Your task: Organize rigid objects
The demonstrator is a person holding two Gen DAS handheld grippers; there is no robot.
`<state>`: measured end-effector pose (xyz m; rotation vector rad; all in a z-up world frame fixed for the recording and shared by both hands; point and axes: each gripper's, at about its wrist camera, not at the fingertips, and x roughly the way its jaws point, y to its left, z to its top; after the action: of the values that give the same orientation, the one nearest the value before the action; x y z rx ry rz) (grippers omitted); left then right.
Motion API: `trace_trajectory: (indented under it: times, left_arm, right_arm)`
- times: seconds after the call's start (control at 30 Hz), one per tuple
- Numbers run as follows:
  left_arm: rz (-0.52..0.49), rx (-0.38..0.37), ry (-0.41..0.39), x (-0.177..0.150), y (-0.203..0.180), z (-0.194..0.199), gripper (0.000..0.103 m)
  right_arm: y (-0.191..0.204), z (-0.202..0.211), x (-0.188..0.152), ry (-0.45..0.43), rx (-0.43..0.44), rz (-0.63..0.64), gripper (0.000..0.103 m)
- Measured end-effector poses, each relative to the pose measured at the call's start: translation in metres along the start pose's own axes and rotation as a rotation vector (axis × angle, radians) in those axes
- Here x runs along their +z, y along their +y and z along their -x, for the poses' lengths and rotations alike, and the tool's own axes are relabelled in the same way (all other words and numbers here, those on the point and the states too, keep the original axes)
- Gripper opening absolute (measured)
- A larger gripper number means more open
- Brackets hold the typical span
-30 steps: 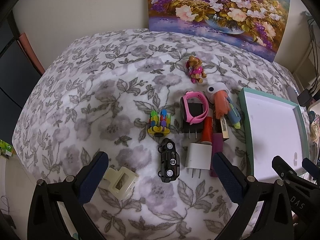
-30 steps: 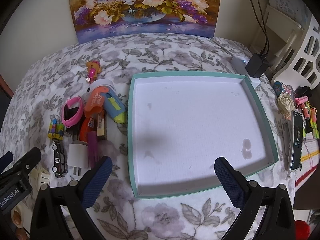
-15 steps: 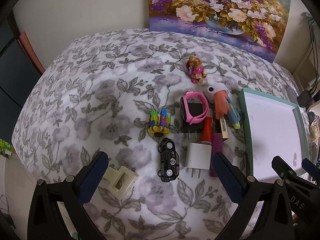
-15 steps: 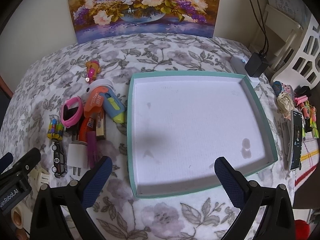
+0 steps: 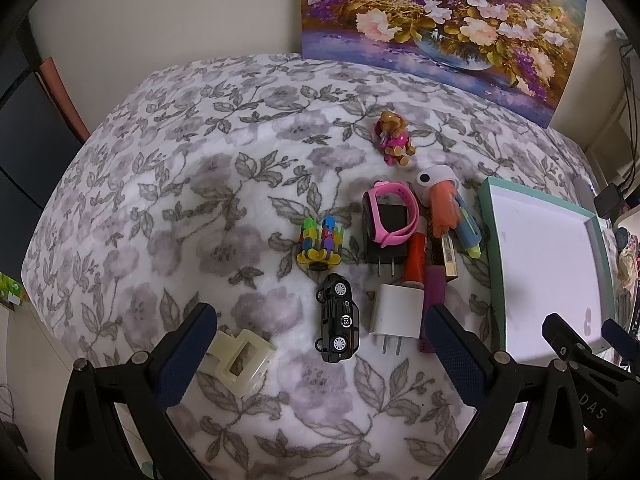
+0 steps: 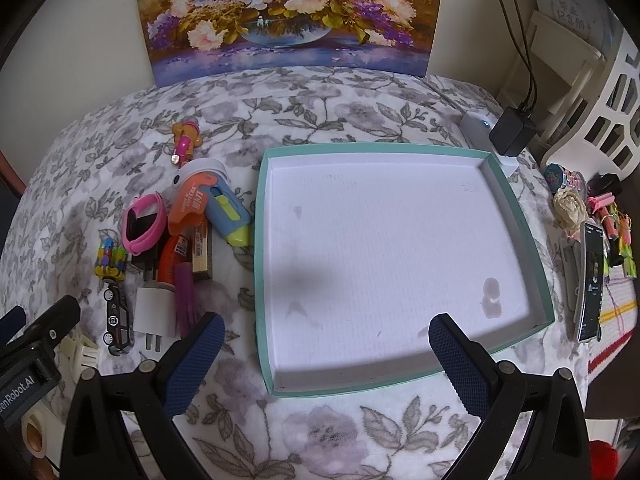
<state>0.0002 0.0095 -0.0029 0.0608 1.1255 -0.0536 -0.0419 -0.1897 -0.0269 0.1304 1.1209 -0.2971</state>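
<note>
My left tool (image 5: 320,344) hangs spread wide over the near end of the cluster, gripping nothing. The black toy car (image 5: 337,323) and white charger (image 5: 397,312) lie between its pads, and the cream clip (image 5: 240,356) sits just beside the left pad. My right tool (image 6: 326,354) is spread as wide and empty above the near edge of the teal tray (image 6: 262,280). The tray's white floor is bare, with open room across it. The pile lies along its left wall, the blue cutter (image 6: 230,216) nearest the rim. Left of the cluster the floral bench (image 5: 160,200) is free. Against the earlier frames I see no change in objects or tools.
</note>
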Motion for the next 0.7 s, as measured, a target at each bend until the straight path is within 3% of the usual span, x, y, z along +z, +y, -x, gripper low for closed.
trace_trajectory:
  times: [0.7]
  left_arm:
    - [0.021,0.003,0.024,0.0006,0.0035,-0.005,0.103]
  right_arm:
    - [0.0024,-0.0023,-0.0014,0.006,-0.008,0.007,0.103]
